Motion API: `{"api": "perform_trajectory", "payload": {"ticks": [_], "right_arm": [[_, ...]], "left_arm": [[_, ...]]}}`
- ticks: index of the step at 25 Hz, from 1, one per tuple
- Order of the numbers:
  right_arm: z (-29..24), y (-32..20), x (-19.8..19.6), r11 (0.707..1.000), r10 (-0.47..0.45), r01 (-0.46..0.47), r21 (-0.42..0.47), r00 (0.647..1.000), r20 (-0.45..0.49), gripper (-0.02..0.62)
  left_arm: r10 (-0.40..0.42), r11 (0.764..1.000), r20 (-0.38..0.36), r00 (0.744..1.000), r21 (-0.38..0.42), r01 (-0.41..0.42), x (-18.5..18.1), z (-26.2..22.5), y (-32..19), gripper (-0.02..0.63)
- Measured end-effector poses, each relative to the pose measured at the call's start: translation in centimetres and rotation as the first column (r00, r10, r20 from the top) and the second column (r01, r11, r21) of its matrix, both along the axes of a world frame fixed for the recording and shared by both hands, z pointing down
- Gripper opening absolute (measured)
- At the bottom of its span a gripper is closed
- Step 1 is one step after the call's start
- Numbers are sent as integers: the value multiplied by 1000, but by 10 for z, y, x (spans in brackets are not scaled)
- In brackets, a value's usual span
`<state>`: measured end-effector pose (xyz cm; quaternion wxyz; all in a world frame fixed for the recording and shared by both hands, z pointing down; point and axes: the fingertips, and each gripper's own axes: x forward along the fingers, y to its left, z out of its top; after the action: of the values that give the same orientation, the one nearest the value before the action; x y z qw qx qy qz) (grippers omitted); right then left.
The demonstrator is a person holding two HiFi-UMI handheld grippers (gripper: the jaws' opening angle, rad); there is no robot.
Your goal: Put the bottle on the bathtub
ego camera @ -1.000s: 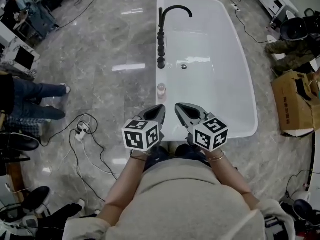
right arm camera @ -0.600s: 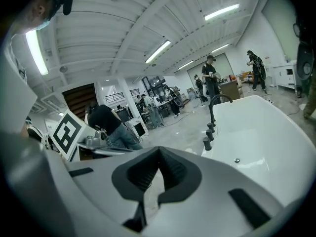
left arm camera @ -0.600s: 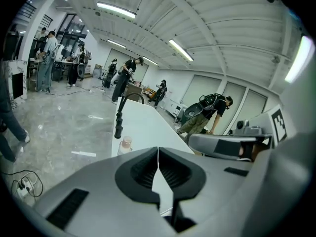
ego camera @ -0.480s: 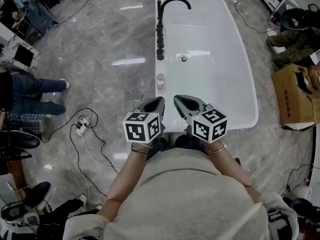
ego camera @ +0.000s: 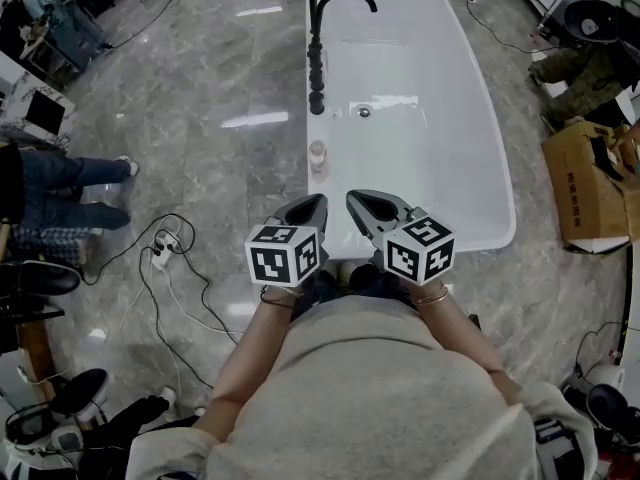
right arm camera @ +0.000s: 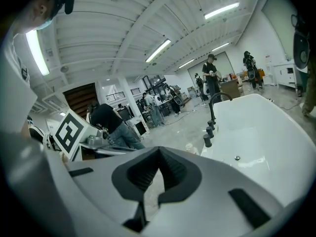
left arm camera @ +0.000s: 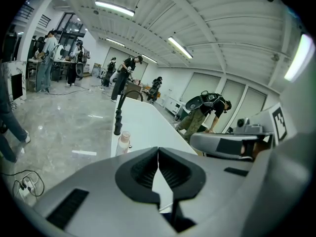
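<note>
A small pale-pink bottle (ego camera: 318, 156) stands upright on the left rim of the white bathtub (ego camera: 480, 148), just short of the black faucet (ego camera: 318, 43) and its row of knobs. My left gripper (ego camera: 316, 202) hovers shut and empty a little nearer to me than the bottle, over the tub's near left corner. Beside it, my right gripper (ego camera: 355, 200) is also shut with nothing in it. In the left gripper view the bottle (left arm camera: 124, 141) shows past the shut jaws of the left gripper (left arm camera: 158, 149). The right gripper view shows the right gripper (right arm camera: 159, 150) with the bottle (right arm camera: 189, 146) small beyond it.
Cables and a power strip (ego camera: 160, 260) lie on the marble floor left of the tub. A person's legs (ego camera: 70, 198) stand at the far left. A cardboard box (ego camera: 585, 203) sits to the right of the tub. People work in the background.
The head view has tilted a little, so the tub and bottle sit higher in the frame. Both grippers stay shut and hold their places.
</note>
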<state>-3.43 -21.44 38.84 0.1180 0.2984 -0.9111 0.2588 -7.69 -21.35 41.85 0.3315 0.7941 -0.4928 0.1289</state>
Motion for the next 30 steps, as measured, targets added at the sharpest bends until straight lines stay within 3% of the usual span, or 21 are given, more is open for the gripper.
{"api": "perform_trajectory", "payload": {"ticks": [30], "right_arm": [[6,12,-3,998,-61,61,-14,998,-10,-2]], "left_arm": [[-9,999,11,1000,-30,10,3,9,10,9]]}}
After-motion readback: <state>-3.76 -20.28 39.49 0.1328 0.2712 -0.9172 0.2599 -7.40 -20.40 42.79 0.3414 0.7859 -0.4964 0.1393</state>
